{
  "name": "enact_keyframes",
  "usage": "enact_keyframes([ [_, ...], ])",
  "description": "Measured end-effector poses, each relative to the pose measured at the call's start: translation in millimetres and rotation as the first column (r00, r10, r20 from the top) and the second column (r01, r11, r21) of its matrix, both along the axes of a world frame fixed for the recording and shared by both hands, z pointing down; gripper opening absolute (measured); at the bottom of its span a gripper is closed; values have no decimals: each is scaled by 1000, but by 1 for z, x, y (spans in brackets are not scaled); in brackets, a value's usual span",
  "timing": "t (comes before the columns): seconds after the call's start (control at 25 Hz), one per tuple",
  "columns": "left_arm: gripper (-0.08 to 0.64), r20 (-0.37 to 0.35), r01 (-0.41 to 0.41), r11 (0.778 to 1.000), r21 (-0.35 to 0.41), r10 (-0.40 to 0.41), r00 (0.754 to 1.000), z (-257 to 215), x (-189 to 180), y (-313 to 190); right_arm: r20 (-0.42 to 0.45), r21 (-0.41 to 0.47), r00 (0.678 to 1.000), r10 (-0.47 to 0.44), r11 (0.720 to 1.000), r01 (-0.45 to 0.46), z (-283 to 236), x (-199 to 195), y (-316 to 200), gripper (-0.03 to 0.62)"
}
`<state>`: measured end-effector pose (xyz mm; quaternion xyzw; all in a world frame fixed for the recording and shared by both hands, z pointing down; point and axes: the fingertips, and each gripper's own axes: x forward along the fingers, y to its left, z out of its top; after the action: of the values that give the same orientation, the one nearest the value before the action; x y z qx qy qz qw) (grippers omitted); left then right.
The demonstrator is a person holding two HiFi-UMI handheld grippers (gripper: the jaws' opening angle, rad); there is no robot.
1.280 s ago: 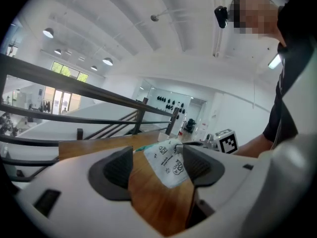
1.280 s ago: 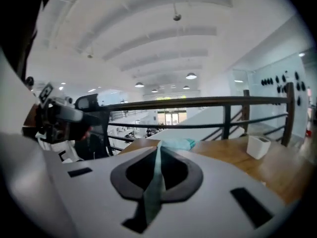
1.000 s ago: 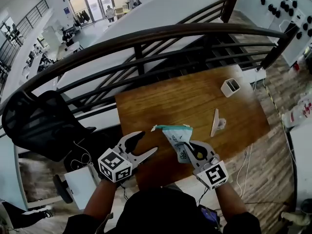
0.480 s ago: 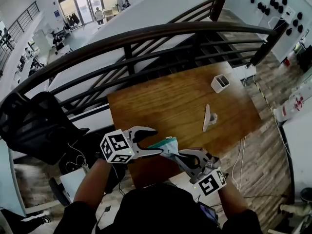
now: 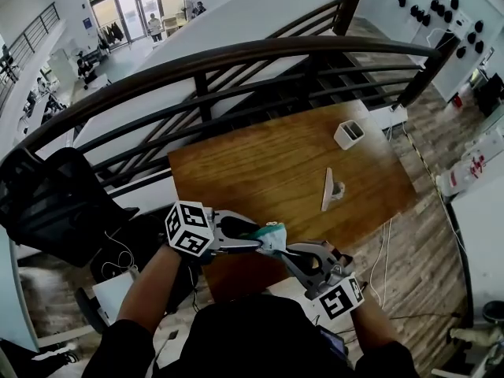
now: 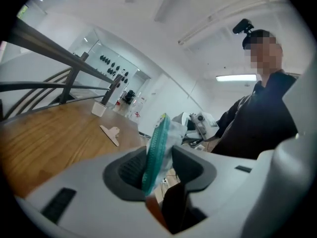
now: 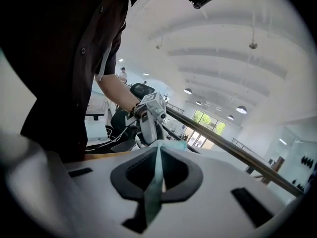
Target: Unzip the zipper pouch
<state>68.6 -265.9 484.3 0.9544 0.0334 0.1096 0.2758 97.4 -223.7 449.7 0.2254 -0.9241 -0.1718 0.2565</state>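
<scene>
The zipper pouch (image 5: 273, 232), clear with a teal zipper band, hangs in the air over the near edge of the wooden table (image 5: 268, 164). My right gripper (image 5: 286, 250) is shut on one end of it; in the right gripper view a thin teal edge (image 7: 158, 162) is pinched between the pads. My left gripper (image 5: 257, 239) comes in from the left. Its jaws have just been closing, and the pouch's teal band (image 6: 156, 145) now stands upright between them, with the pads against both sides. The two grippers face each other, nearly level.
A white open box (image 5: 349, 135) and a flat white clip (image 5: 329, 189) lie on the table's far right. A dark curved railing (image 5: 236, 61) runs behind the table. A black office chair (image 5: 55, 203) stands at the left. Cables lie on the floor at the right.
The left gripper swung right to the pouch and its wide-open jaws narrowed onto the pouch's end. The right gripper rolled and brought the pouch from hanging upright to lying level, nearer the table's front edge.
</scene>
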Motion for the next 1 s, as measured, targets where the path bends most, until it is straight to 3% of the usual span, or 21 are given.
enact_keyframes([
  [0.2, 73, 23, 34, 999, 27, -35, 999, 5, 4, -5, 3, 0, 999, 34, 999, -34, 3, 5, -3, 5],
  [0.36, 43, 42, 87, 990, 110, -92, 995, 1, 1, -8, 14, -28, 997, 77, 997, -76, 9, 10, -6, 14],
  [0.56, 31, 154, 58, 958, 281, -105, 983, 6, -3, -7, 89, -116, 989, 116, 988, -105, 13, 18, -10, 117],
  [0.68, 31, 211, 32, 926, 376, -119, 970, 11, -8, -5, 167, -154, 977, 135, 982, -109, 9, 16, -16, 129],
  [0.84, 31, 223, 9, 902, 431, -116, 968, 6, -14, 1, 254, -237, 954, 159, 966, -98, 7, 7, -24, 144],
  [1.0, 31, 247, -30, 893, 449, -92, 965, 3, -20, 12, 301, -314, 947, 115, 949, -15, 7, -10, -19, 149],
])
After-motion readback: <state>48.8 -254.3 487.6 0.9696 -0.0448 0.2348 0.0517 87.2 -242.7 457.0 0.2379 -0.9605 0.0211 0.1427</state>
